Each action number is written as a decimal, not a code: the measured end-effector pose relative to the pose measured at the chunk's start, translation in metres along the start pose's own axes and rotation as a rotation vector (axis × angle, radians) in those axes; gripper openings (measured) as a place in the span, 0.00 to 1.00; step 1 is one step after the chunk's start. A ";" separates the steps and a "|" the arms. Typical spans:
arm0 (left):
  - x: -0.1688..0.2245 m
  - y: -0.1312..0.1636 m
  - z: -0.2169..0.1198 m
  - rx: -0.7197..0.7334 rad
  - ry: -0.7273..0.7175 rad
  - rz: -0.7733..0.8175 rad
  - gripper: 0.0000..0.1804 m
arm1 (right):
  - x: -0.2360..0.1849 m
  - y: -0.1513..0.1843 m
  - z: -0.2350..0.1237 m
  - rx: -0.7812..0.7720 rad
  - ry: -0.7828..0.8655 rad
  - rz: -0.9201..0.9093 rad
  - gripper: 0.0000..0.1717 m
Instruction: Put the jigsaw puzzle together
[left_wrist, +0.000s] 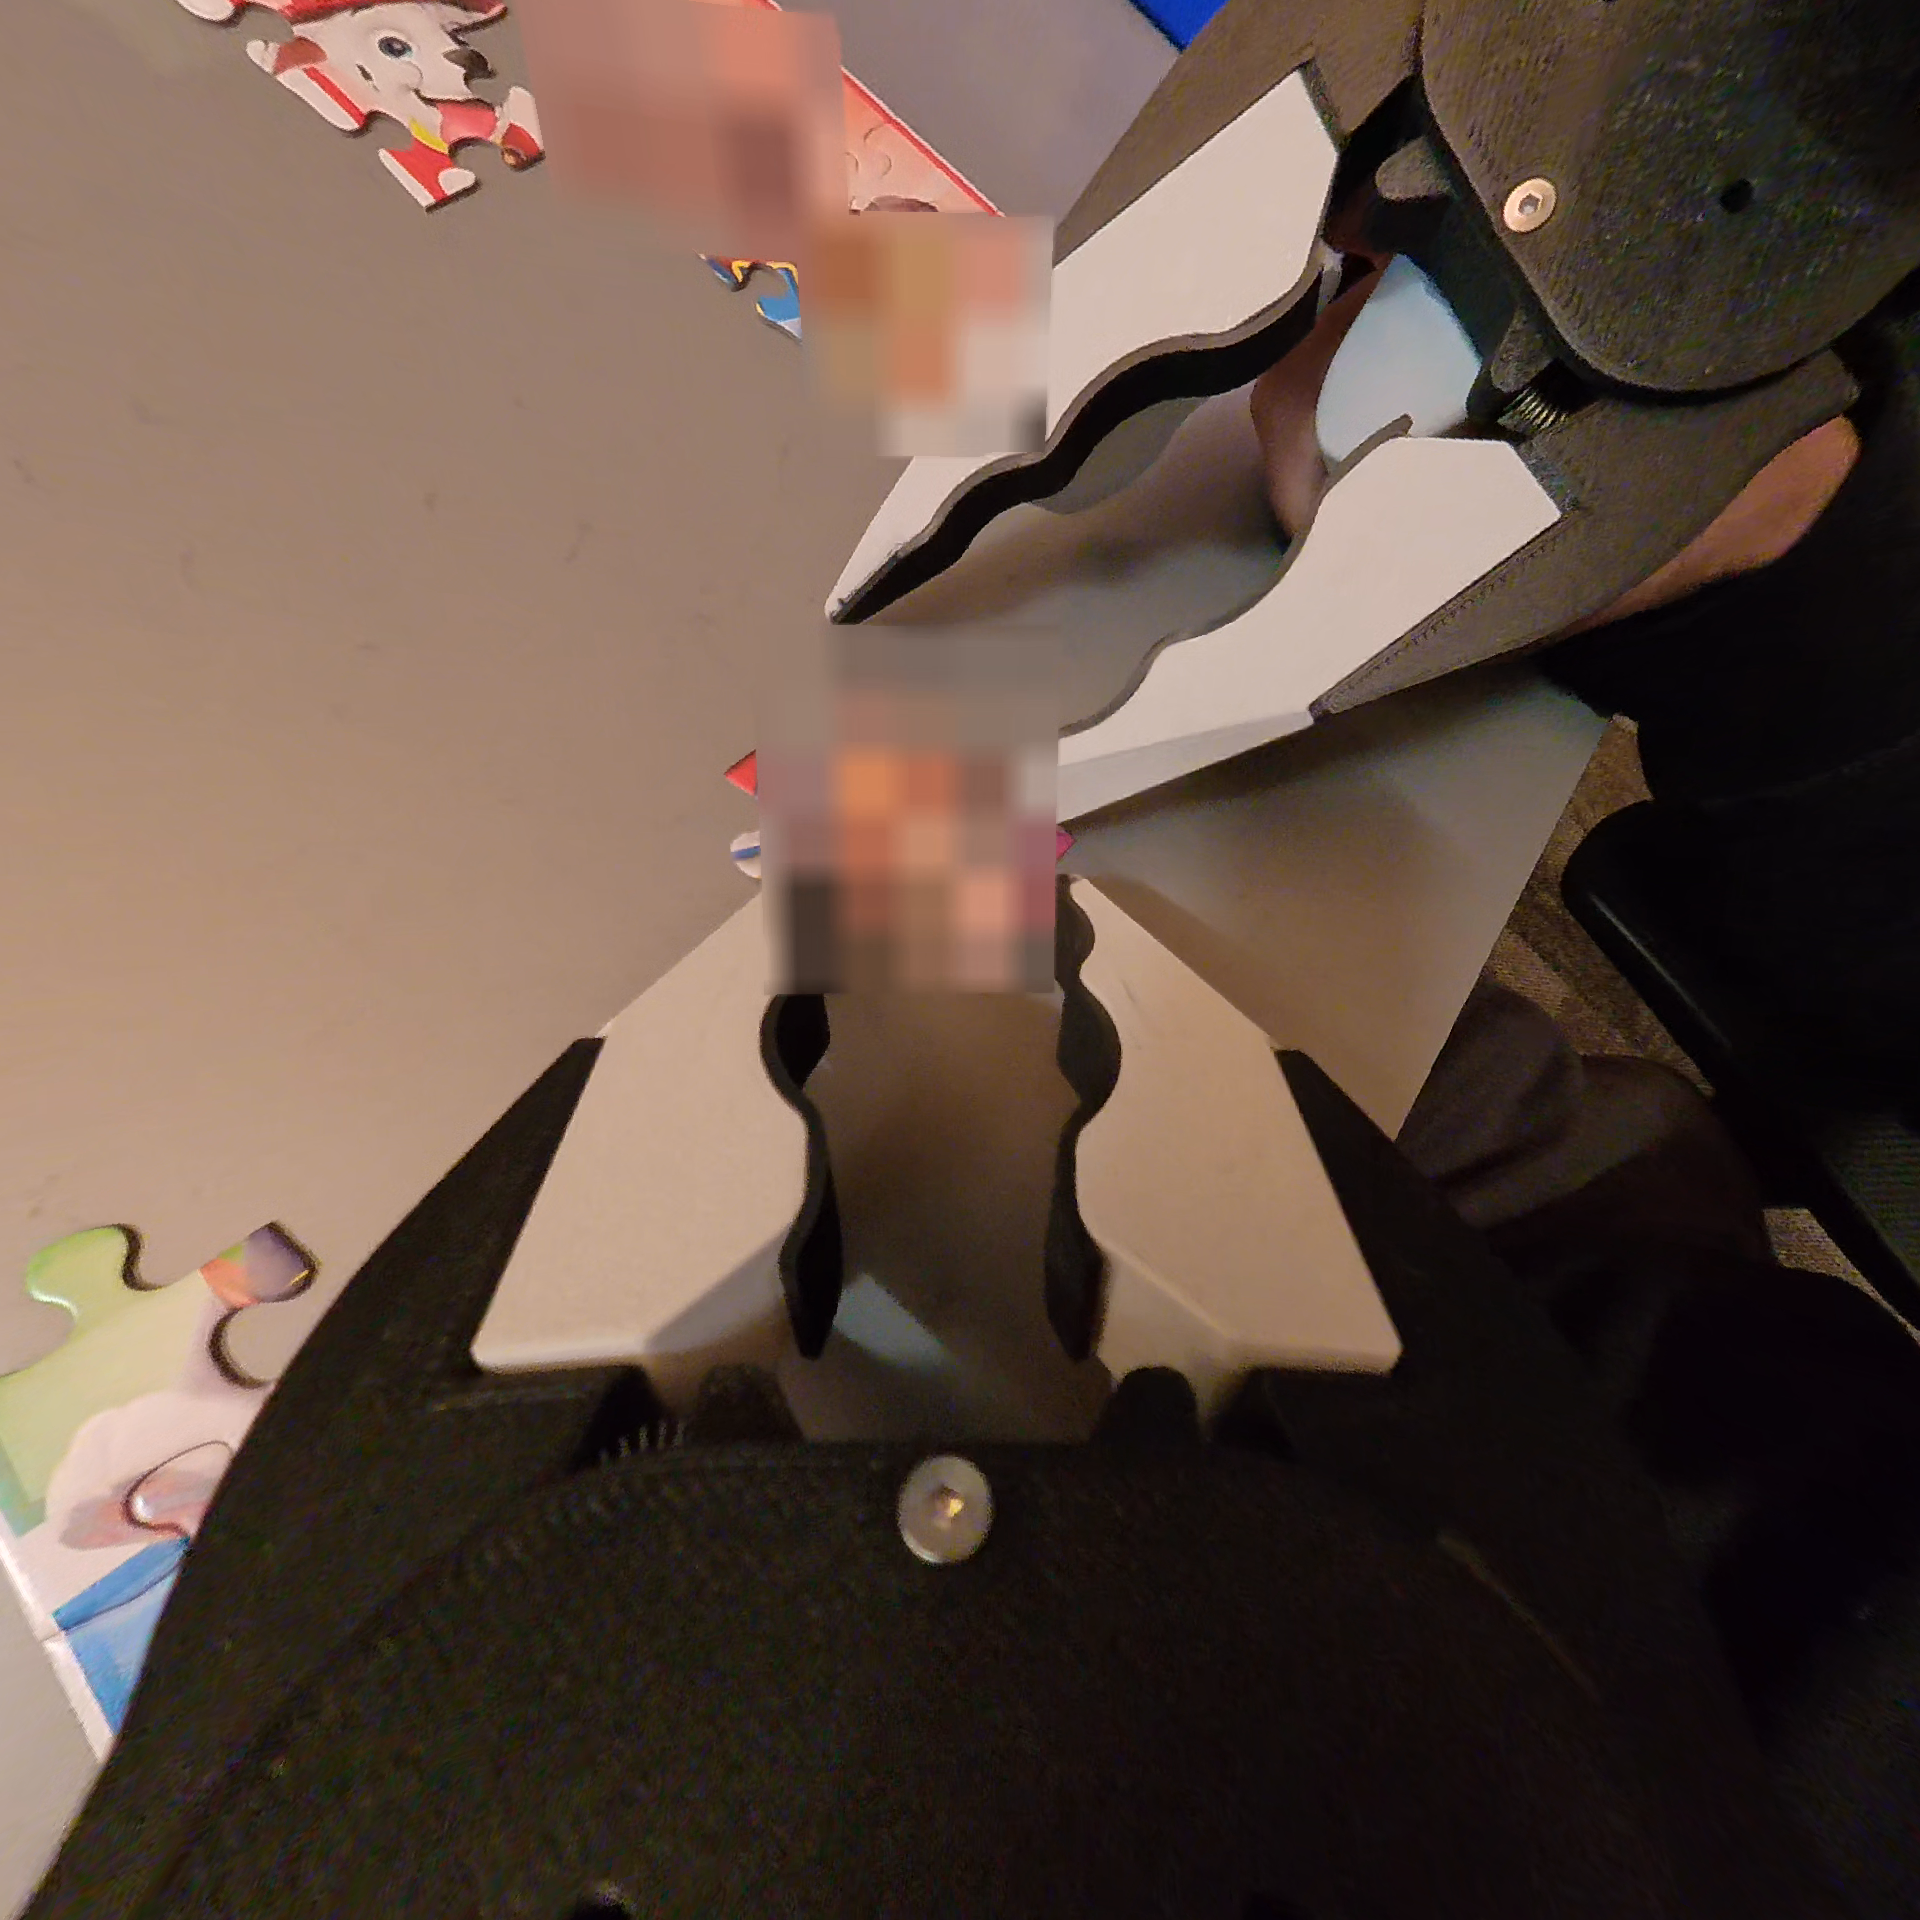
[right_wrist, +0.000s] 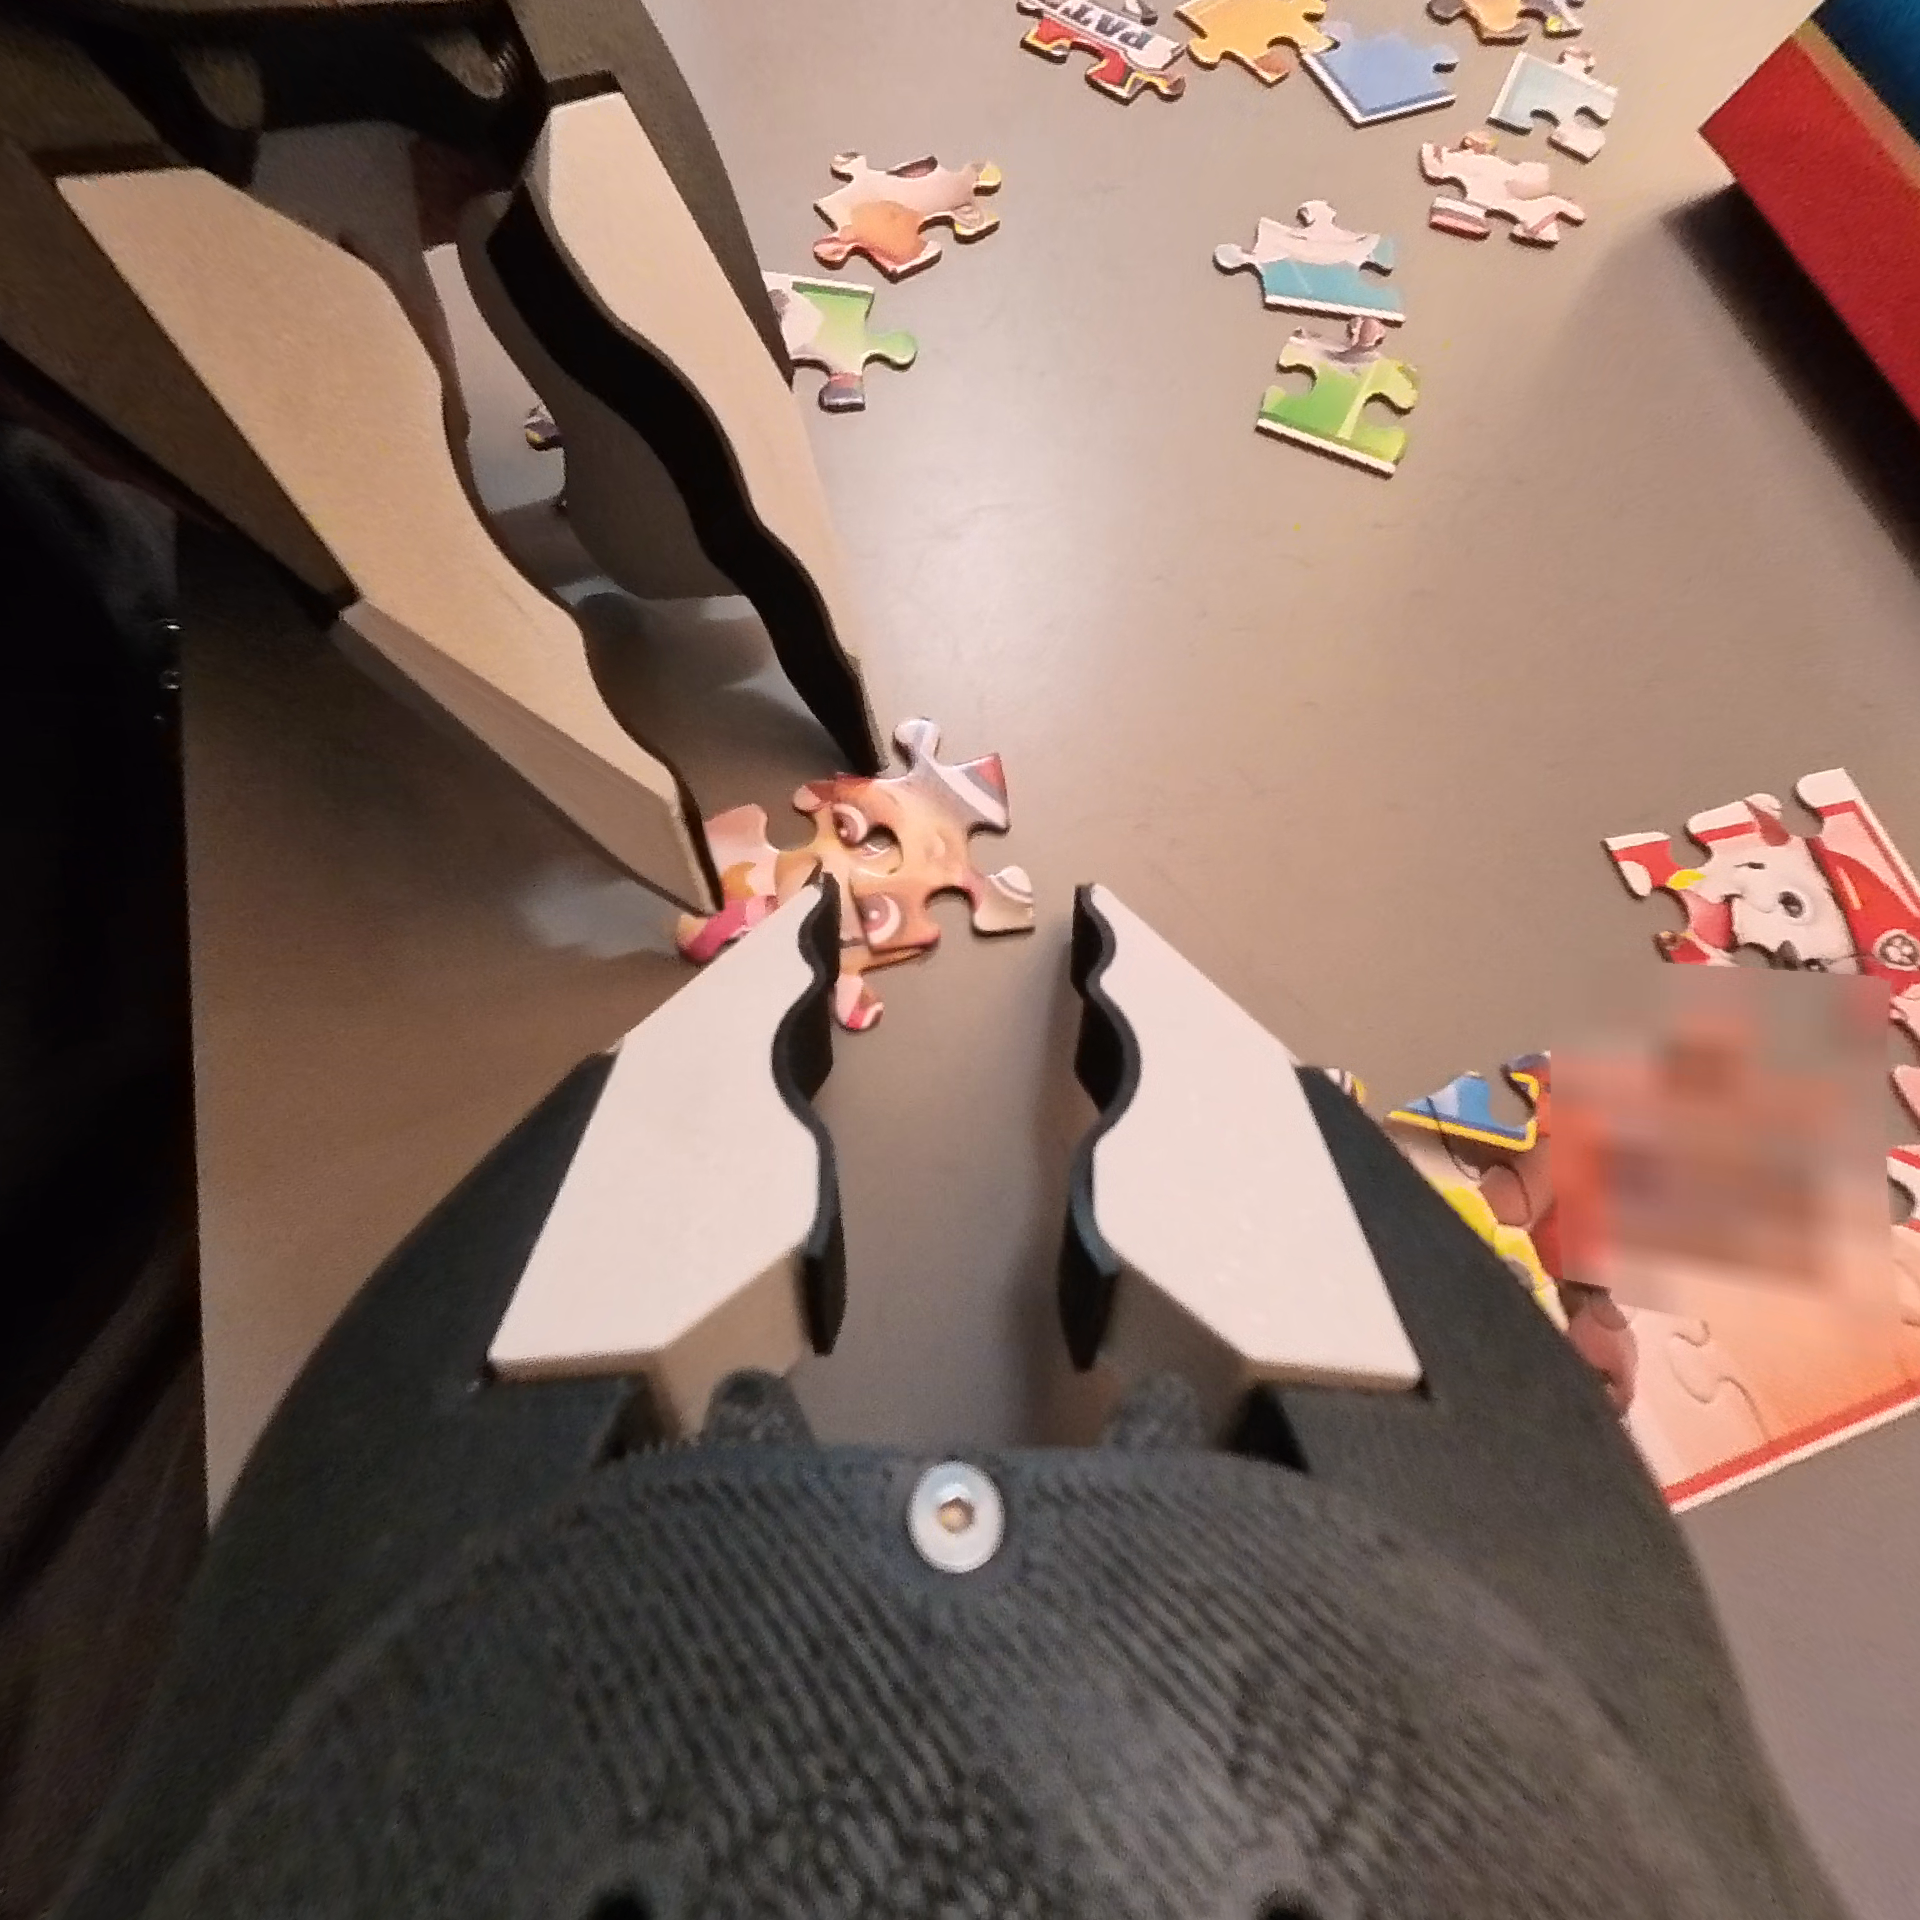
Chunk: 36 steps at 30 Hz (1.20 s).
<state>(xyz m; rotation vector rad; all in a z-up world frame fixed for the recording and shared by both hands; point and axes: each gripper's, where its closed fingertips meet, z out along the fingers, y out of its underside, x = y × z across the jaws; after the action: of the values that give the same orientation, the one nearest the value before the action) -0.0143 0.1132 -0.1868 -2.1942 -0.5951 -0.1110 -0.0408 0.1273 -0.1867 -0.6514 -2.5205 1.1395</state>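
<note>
Two joined-looking puzzle pieces with an orange and pink cartoon picture (right_wrist: 920, 836) lie flat on the grey table (right_wrist: 1299, 675). My left gripper (right_wrist: 784, 831) comes in from the upper left of the right wrist view. It is open, with one fingertip (right_wrist: 698, 883) on the pink piece (right_wrist: 727, 914) and the other at the orange piece's far edge. My right gripper (right_wrist: 956, 899) is open and empty, its left fingertip (right_wrist: 821, 904) over the pieces. In the left wrist view my left gripper (left_wrist: 920, 904) is open, its tips behind a mosaic patch. The right gripper (left_wrist: 951, 686) is open beyond it.
Several loose puzzle pieces (right_wrist: 1330, 270) lie farther out on the table. A partly assembled puzzle (right_wrist: 1766, 904) sits at the right, with a red box (right_wrist: 1829, 156) at the back right. The table edge (left_wrist: 1507, 883) runs close by. More pieces (left_wrist: 125, 1351) lie near my left gripper. The partly assembled puzzle (right_wrist: 1766, 904) sits 15 centimetres or so from the ends of my right fingers. My left wrist view (left_wrist: 410, 68) looks at it from another angle.
</note>
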 end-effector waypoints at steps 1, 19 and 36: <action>0.000 0.000 0.000 0.000 0.001 0.000 0.21 | 0.000 0.000 0.000 -0.001 0.002 0.003 0.25; 0.005 -0.004 -0.002 0.027 -0.014 0.045 0.21 | 0.004 0.001 -0.003 0.001 0.056 0.025 0.20; 0.006 -0.004 0.004 0.010 -0.020 0.050 0.20 | -0.006 0.004 -0.004 -0.017 0.079 0.042 0.02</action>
<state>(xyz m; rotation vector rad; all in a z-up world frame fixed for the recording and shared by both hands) -0.0114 0.1205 -0.1848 -2.2010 -0.5497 -0.0594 -0.0327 0.1294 -0.1877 -0.7425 -2.4639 1.0856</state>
